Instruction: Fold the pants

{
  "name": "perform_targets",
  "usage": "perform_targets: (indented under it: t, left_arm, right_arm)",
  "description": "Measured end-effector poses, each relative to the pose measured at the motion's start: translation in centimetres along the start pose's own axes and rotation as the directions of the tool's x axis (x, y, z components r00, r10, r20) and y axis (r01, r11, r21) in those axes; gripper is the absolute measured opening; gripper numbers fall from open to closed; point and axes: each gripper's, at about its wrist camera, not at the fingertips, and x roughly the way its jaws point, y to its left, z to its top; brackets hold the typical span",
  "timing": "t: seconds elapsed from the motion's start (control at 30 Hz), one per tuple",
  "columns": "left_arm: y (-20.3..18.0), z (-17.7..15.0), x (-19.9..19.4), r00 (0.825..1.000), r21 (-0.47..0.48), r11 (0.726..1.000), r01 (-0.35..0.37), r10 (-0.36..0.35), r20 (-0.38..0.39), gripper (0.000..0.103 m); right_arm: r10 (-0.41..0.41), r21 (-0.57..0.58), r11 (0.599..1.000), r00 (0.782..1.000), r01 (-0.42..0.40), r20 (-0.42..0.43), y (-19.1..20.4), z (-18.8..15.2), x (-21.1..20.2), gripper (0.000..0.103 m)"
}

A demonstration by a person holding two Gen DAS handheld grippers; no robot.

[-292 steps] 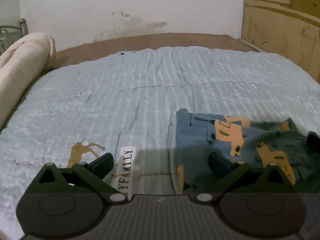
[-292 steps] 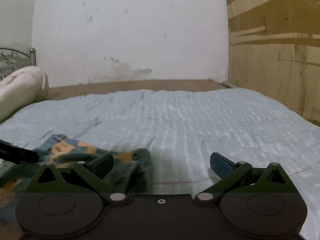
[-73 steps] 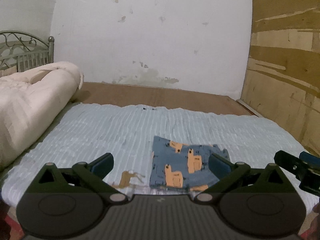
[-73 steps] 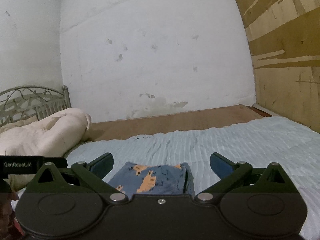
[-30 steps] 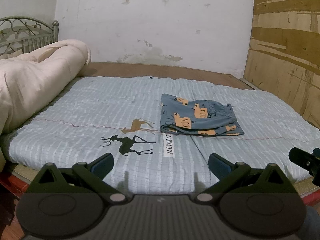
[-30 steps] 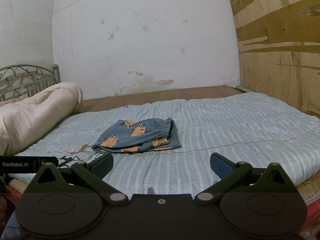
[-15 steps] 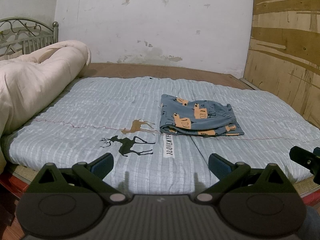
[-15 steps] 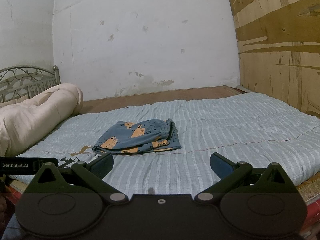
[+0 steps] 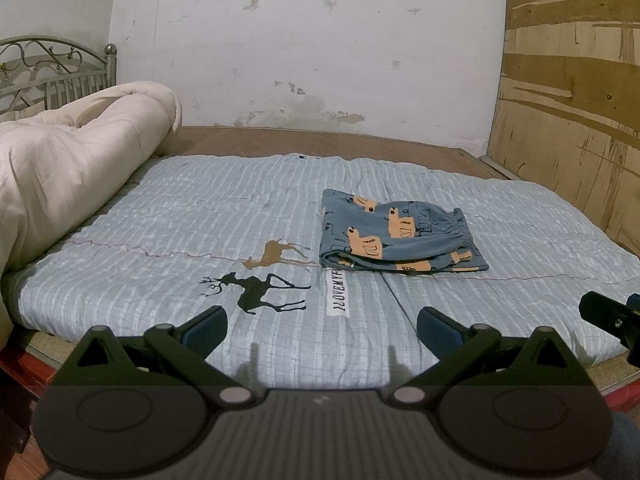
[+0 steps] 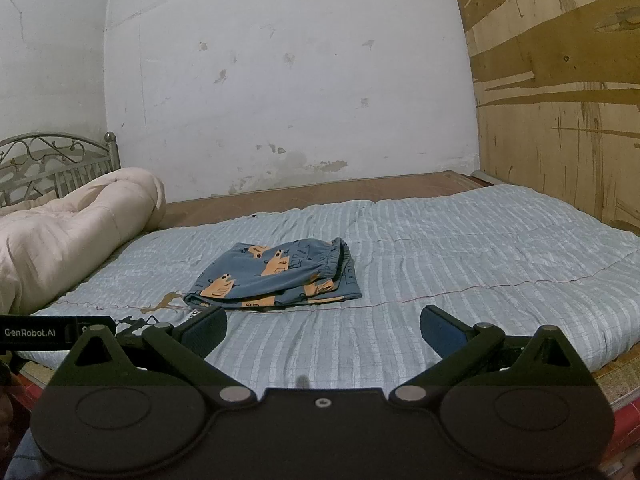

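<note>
I have pulled both tools back from the bed since a couple of seconds ago, and in the last second the view has barely shifted. The blue pants with orange vehicle prints (image 9: 400,236) lie as a flat folded stack on the pale blue striped quilt (image 9: 200,216), just right of its deer print, untouched. My left gripper (image 9: 320,326) hangs over the bed's near edge with its jaws spread wide and nothing between them; my right gripper (image 10: 322,328) is likewise spread and empty. I judge the folding finished, with nothing left to grasp. The quilt covers a brown wooden bed base, a rolled cream duvet (image 10: 68,232) lies at the left by a metal headboard, and behind stand a stained white wall and plywood panelling.
</note>
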Motion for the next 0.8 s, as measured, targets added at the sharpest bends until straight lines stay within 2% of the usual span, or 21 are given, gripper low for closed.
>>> perform_targets:
  t: [0.8]
  left_arm:
    - [-0.07,0.12,0.03,1.000,0.004,1.000,0.001,-0.001,-0.003,0.102]
  right_arm:
    - [0.000,0.002,1.000,1.000,0.000,0.000,-0.05,0.00,0.04,0.102]
